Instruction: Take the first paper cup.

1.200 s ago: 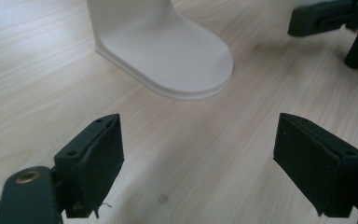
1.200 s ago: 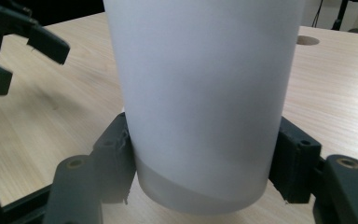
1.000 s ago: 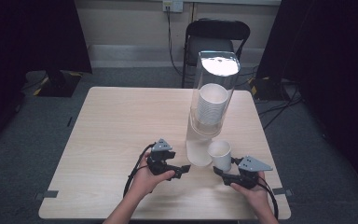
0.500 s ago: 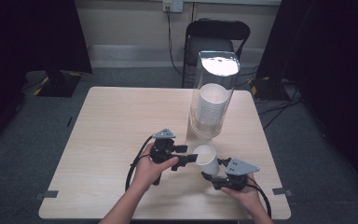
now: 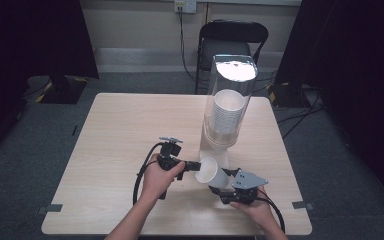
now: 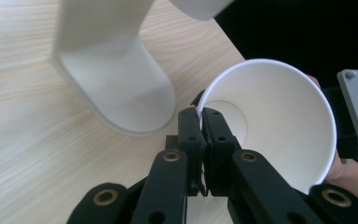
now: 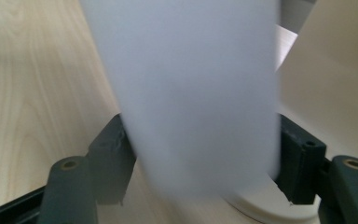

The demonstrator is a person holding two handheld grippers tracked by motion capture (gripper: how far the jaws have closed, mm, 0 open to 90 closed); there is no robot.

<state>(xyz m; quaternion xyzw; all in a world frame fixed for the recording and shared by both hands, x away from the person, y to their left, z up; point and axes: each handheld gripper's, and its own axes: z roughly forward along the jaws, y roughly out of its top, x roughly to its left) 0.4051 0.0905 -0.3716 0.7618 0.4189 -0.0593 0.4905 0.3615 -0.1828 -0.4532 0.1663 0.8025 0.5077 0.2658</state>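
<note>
Already pinched flat with the jaws of the left gripper: the thin rim of the white paper cup, one pad inside the mouth and one outside, after closing on it just then. Held the cup on its side, clear above the pale wooden surface, mouth toward the left gripper and base toward the right gripper. Bracketed the cup's body with the right jaws, partly open and just then opening wider. Saw the cup blurred between sharp pads in the right gripper view, so judged it loose there rather than squeezed.

Judged the cup very light, thin-walled and easy to dent or crush. Reckoned it stiffest at the rolled rim and around the base, so best taken there with a gentle close. Expected the smooth sides to slip in a slack grip.

Farther out, just behind the cup, stood the tall clear tube dispenser with its stack of white cups on a white stand.

Against a second earlier: then carried mouth-up in the right jaws beside the stand's foot, with the left jaws wide and apart from it. Since tipped over, brought nearer the person's edge and offered mouth-first to the left jaws. Left the dispenser where it was.
</note>
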